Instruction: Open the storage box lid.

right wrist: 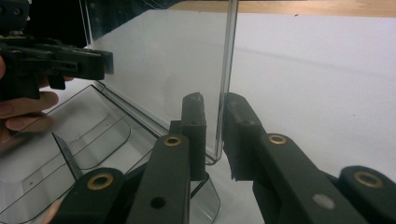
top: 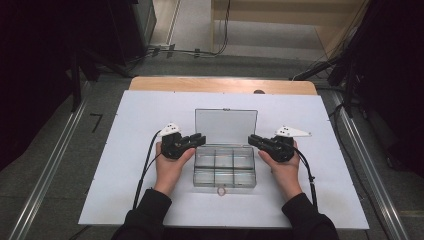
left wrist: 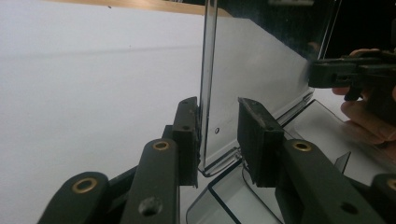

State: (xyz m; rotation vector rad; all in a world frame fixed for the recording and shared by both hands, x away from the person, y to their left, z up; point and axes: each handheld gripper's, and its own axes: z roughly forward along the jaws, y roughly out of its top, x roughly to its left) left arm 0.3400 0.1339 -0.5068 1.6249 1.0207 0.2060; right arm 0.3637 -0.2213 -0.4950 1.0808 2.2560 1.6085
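A clear plastic compartment box [top: 224, 167] lies on the white sheet with its lid [top: 226, 126] raised upright. My left gripper [top: 201, 137] is at the lid's left edge near the hinge. In the left gripper view its jaws [left wrist: 217, 116] are open and straddle that edge [left wrist: 208, 70]: one pad touches it, the other stands clear. My right gripper [top: 251, 139] mirrors it at the lid's right edge. In the right gripper view it [right wrist: 215, 105] is open a little and brackets the edge [right wrist: 226, 70], with a narrow gap on one side. The compartments look empty.
A white sheet [top: 130, 150] covers the wooden table [top: 220, 84]. A small ring [top: 220, 190] lies against the box's front wall. Dark stands and cables [top: 190, 50] sit on the floor behind the table, and metal rails [top: 45, 175] run along both sides.
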